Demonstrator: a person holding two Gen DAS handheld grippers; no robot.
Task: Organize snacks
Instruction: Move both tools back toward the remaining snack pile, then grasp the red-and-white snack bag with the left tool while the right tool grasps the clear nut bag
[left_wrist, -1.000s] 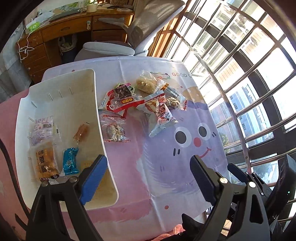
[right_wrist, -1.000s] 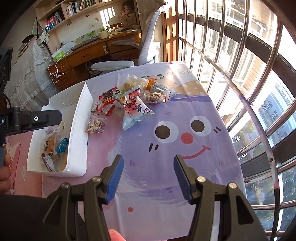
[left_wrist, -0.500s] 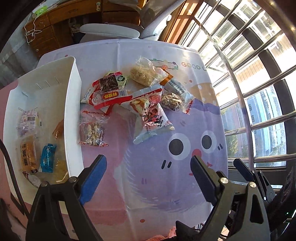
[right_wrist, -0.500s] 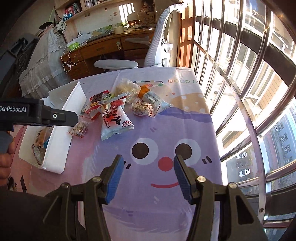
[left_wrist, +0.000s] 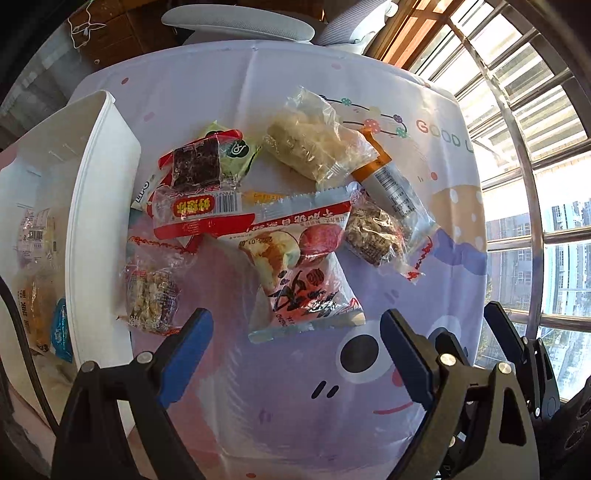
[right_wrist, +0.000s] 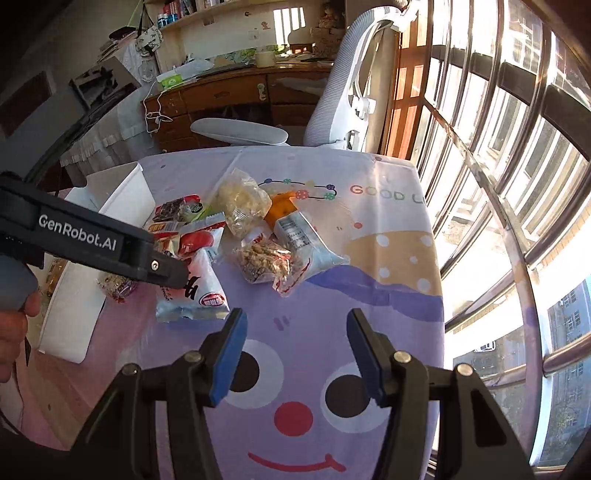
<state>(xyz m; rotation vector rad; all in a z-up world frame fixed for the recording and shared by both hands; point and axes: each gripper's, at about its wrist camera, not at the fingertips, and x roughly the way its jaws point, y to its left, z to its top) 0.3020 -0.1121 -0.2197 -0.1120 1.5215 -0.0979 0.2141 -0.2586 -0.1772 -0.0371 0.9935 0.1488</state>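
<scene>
The big pink-and-white snack bag (left_wrist: 303, 280) lies flat just ahead of the left gripper (left_wrist: 295, 332), its long axis running away from it. That gripper points straight down over the bench (left_wrist: 288, 387), wide open and empty. The right gripper (right_wrist: 295, 343) (half open, holding nothing) slants down nearby. A white bin (left_wrist: 99, 221) stands left; other packets crowd beyond the bag.

On the black body of the left gripper (right_wrist: 96, 240) we read "GenRobot.AI" in white letters. The purple cartoon-face tablecloth (right_wrist: 369, 258) carries "GOOD". On the silver-pink snack bag (left_wrist: 295, 266) we read the date "2025.01".
</scene>
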